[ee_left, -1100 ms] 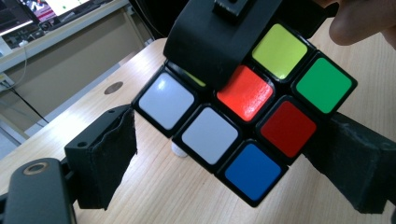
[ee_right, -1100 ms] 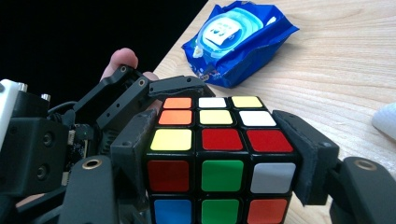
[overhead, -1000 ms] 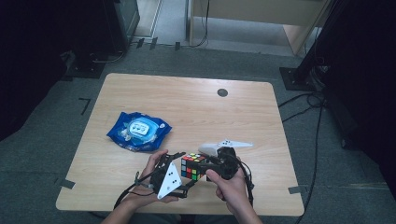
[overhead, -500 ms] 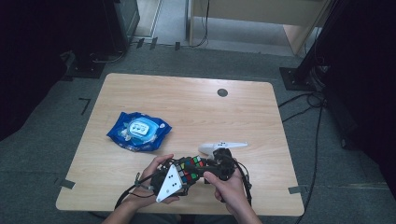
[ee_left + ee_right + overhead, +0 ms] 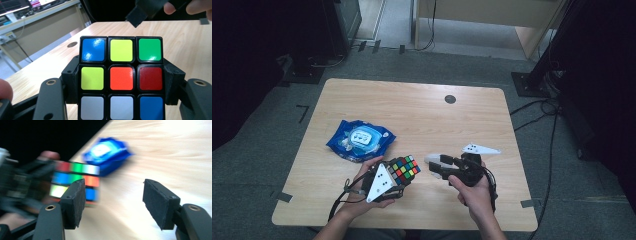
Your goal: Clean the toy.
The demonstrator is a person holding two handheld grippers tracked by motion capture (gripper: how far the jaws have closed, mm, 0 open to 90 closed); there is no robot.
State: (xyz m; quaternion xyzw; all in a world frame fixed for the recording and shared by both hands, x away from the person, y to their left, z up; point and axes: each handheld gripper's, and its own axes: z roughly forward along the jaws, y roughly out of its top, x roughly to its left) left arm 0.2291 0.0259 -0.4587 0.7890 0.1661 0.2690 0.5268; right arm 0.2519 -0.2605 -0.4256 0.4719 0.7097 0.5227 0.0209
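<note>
The left tool [image 5: 399, 176] has closed on the Rubik's cube [image 5: 404, 169] and the right tool [image 5: 435, 166] has drawn off, open and empty, the cube lying to its left above the table [image 5: 422, 115].

a lab: bare wooden table [image 5: 412, 107], floor cables [image 5: 532, 107], grey carpet [image 5: 287, 115].

My left hand-held gripper [image 5: 399, 172] sits low in my left hand [image 5: 362, 192], forearm coming up from below, jaws pointing right, and they have just closed in to clamp a cube [image 5: 121, 78] between the pads. My right hand-held gripper [image 5: 437, 167] points left toward it, a gap apart, jaws parted with nothing between them.
</note>
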